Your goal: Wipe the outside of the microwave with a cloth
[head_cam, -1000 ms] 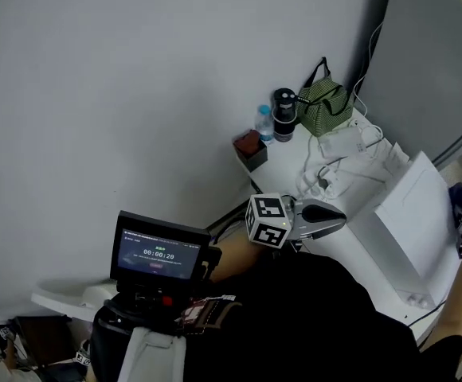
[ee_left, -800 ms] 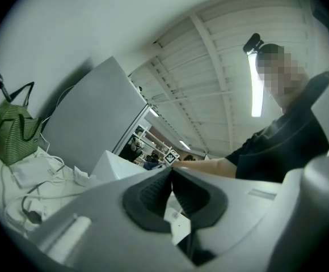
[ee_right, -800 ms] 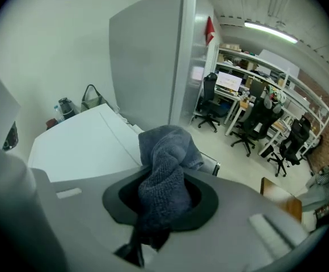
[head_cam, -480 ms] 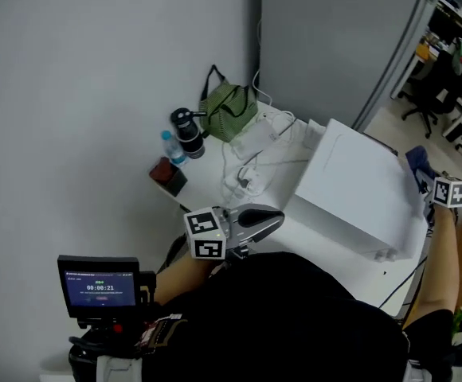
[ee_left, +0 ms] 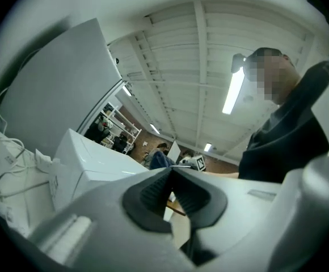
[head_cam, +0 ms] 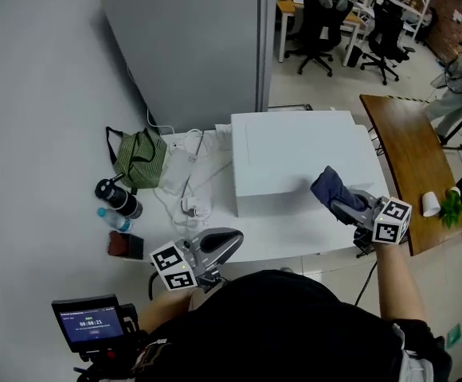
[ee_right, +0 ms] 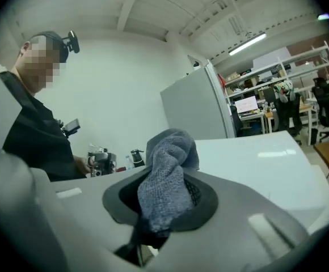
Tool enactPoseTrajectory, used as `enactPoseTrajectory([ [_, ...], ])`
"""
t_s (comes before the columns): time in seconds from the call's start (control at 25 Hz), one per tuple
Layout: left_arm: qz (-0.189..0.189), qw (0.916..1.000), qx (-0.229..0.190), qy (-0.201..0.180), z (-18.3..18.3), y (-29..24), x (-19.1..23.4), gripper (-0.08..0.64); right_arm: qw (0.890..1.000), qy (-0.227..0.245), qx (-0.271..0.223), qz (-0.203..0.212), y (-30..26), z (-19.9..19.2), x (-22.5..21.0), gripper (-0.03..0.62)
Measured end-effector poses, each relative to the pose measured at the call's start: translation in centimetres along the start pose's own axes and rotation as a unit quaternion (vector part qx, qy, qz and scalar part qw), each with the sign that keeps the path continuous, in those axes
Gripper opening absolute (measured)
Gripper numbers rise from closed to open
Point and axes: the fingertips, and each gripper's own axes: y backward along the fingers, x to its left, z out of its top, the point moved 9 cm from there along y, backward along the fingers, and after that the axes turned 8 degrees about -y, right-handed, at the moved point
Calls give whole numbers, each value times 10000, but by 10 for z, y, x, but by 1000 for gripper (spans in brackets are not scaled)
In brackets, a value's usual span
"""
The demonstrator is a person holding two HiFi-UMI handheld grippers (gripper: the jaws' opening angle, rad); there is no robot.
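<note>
Bunched grey-blue knitted cloth [head_cam: 329, 188] is clamped in the jaws of the right gripper [head_cam: 341, 205]. It is over the front right part of the plain white box-shaped microwave's [head_cam: 295, 153] top; contact cannot be confirmed. The microwave stands on a white table [head_cam: 295, 247]. The left gripper [head_cam: 227, 241] is by the table's near edge, jaws together and empty. Digits on the small black monitor [head_cam: 90, 322] are too small to read.

A black short-sleeved shirt [head_cam: 295, 325], plus grey left tongs [head_cam: 232, 239] and right tongs [head_cam: 338, 207] bearing black-and-white marker cubes [head_cam: 174, 267].
</note>
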Motion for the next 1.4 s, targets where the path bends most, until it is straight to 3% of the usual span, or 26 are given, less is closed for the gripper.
enactPoseTrajectory([
  [0.16,-332,9993,155,43,-10,-15,-16,4,9982,-472,-208,295,17,-39,39,71],
  [0.28,-409,9989,213,-20,-23,-33,-52,3,9970,-499,-336,481,53,-56,58,71],
  [0.44,-232,9995,185,-51,-58,-73,-130,3,9940,-422,-483,885,121,-83,69,69],
  [0.56,-213,9996,201,40,-89,-103,-184,3,9934,-351,-234,1069,166,-106,74,67],
  [0.76,-17,9998,145,154,-102,-113,-222,3,9923,-373,50,1177,190,-125,81,67],
  [0.96,-20,9998,104,147,-92,-95,-237,3,9922,-116,84,1239,188,-116,115,67],
  [1.24,127,9999,-98,-18,-98,-63,-223,3,9919,-41,151,1263,163,-138,122,67],
  [1.4,31,9999,-40,-160,-96,-52,-221,3,9901,96,194,1390,140,-143,137,66],
])
